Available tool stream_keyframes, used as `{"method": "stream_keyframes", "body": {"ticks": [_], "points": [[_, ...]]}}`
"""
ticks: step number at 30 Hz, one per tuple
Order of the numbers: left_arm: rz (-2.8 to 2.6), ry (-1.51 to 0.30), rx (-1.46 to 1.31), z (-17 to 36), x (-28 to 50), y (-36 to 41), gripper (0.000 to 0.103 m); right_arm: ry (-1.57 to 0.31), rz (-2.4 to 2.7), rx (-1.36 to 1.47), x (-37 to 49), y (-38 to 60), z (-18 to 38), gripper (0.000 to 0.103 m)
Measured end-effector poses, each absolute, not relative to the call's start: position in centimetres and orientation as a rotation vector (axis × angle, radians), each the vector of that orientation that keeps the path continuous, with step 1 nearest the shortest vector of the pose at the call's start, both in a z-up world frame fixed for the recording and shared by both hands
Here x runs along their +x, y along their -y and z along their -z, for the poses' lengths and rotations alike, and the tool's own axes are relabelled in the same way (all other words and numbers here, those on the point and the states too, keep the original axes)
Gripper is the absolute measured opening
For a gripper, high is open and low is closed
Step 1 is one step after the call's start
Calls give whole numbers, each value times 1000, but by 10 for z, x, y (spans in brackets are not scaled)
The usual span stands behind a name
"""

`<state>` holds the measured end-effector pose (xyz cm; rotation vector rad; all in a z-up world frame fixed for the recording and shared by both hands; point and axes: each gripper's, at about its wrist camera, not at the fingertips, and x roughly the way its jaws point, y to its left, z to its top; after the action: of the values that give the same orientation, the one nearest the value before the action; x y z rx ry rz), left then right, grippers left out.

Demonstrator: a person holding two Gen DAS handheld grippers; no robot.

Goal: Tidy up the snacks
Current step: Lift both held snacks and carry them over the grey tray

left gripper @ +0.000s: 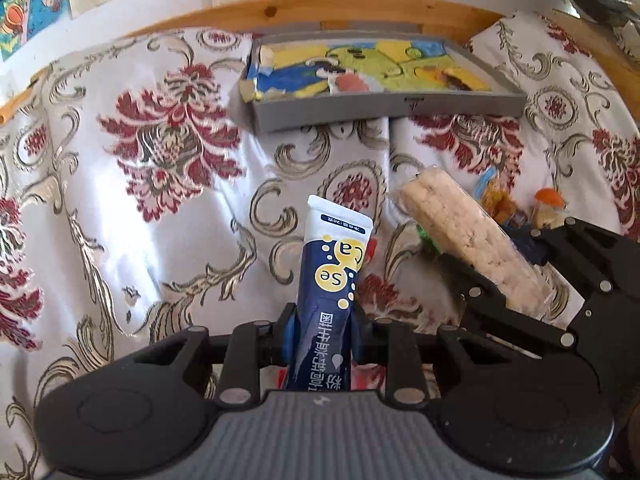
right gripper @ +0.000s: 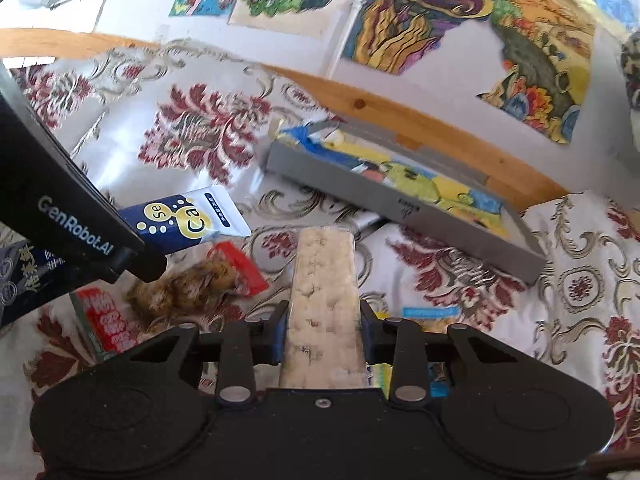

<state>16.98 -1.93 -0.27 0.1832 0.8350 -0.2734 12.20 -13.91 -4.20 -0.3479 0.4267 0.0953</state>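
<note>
Basically both hands busy. Left hand-held gripper (left gripper: 323, 334) pinches a dark blue stick packet (left gripper: 326, 284) marked "Se" and "Ca"; packet stands up between the fingers, white sealed end pointing forward toward the grey tray (left gripper: 384, 110). Right hand-held gripper (right gripper: 323, 330) clamps a pale rice-cracker bar (right gripper: 323, 300) in clear wrap; bar runs straight out between the fingers, far end aimed at the tray's near wall but well short of it. In the left wrist view the right gripper sits just to the right, its bar tilted up-left, tip near the blue packet's top, not touching. Both items held above the floral bedspread (left gripper: 140, 140), apart from the tray. Tray lies on the bedspread by a wooden rail (left gripper: 320, 10), lined with a colourful drawing. Below the grippers, loose snacks on the spread: red packet (right gripper: 108, 324) with a brown snack showing (right gripper: 180, 288), dark blue packet (right gripper: 24, 280) at the left edge. Colourful drawings (right gripper: 440, 16) on the wall.
</note>
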Motion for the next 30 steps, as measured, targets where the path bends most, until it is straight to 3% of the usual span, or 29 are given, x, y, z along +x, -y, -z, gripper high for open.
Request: {"method": "stream_keyframes", "body": {"ticks": [20,30], "points": [[256,-662,107,-74,210,90,28,-272,-20,-310,150,217,-31,35],[240,-627,70,-78,261,130,28,-207,17,-280,197,264,-38,35]]}}
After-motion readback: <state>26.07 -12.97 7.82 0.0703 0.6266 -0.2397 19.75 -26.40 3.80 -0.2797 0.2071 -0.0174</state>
